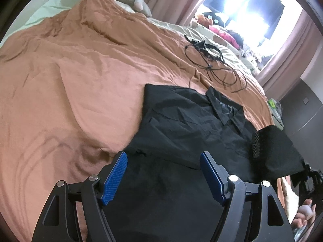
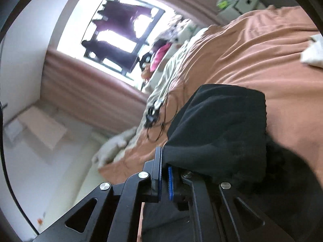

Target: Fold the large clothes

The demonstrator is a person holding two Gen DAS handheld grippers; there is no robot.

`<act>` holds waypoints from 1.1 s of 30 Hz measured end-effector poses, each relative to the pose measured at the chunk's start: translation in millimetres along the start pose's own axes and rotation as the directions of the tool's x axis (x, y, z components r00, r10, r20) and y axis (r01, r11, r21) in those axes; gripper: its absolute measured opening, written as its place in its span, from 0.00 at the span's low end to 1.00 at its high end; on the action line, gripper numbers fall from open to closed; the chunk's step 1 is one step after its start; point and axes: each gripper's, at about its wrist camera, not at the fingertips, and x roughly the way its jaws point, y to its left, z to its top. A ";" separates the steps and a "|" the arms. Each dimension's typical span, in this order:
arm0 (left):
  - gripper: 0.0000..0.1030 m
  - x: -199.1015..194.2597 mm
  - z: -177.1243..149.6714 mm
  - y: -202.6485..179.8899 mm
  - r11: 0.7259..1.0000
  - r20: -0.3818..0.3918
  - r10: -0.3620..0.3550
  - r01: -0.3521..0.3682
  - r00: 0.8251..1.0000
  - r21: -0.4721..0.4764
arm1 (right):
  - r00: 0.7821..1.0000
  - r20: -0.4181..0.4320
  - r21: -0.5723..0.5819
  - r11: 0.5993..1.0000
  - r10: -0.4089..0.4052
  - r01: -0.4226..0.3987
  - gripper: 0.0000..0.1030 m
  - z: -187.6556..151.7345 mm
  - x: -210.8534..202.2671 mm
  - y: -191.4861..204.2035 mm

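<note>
A black collared shirt (image 1: 181, 125) lies on the orange bedspread (image 1: 70, 70), collar toward the far right. My left gripper (image 1: 163, 161) is open, its blue pads hovering over the shirt's near part. My right gripper (image 2: 164, 161) is shut on a fold of the black shirt (image 2: 218, 125) and holds that part lifted and draped over the gripper. In the left wrist view the lifted black fabric (image 1: 276, 151) hangs at the right, with the hand below it.
A tangle of black cables (image 1: 212, 64) lies on the bed beyond the shirt. Pillows and soft toys (image 1: 222, 32) sit by the bright window. The bed edge and a dark cabinet (image 1: 302, 109) are at the right. A white cloth (image 2: 313, 52) lies on the bedspread.
</note>
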 end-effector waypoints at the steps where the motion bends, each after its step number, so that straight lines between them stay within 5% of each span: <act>1: 0.73 -2.0 1.6 3.0 1.000 0.005 -0.002 0.002 1.000 -0.010 | 1.000 -0.016 -0.016 1.000 -0.007 0.006 0.06 -4.4 9.5 5.6; 13: 0.73 -11.6 13.1 25.6 0.996 0.027 -0.011 0.013 1.000 -0.087 | 0.967 -0.247 -0.280 0.960 -0.061 -0.011 0.06 -85.4 103.0 69.4; 15: 0.73 -12.5 14.7 28.8 0.996 0.030 -0.008 0.011 1.000 -0.093 | 0.949 -0.312 -0.306 0.951 -0.057 -0.043 0.09 -105.9 116.9 75.7; 17: 0.73 -14.4 16.3 34.0 0.995 0.035 -0.002 0.005 0.999 -0.103 | 0.903 -0.419 -0.342 0.937 -0.090 -0.065 0.16 -132.5 135.5 81.3; 19: 0.73 -15.3 18.1 41.1 0.993 0.038 0.005 0.000 0.999 -0.120 | 0.862 -0.494 -0.354 0.932 -0.115 -0.079 0.47 -151.9 146.1 82.9; 22: 0.73 -17.0 20.6 51.7 0.989 0.043 0.014 -0.007 0.999 -0.150 | 0.838 -0.522 -0.384 0.921 -0.157 -0.067 0.51 -165.4 141.4 81.2; 27: 0.73 -16.1 20.9 53.8 0.987 0.048 0.031 -0.023 0.998 -0.161 | 0.854 -0.495 -0.357 0.934 -0.161 -0.031 0.51 -147.9 108.6 73.5; 33: 0.73 -11.7 13.5 19.4 0.999 0.032 0.011 -0.010 0.999 -0.053 | 0.887 -0.387 -0.246 0.955 -0.251 0.163 0.52 -101.5 51.8 35.4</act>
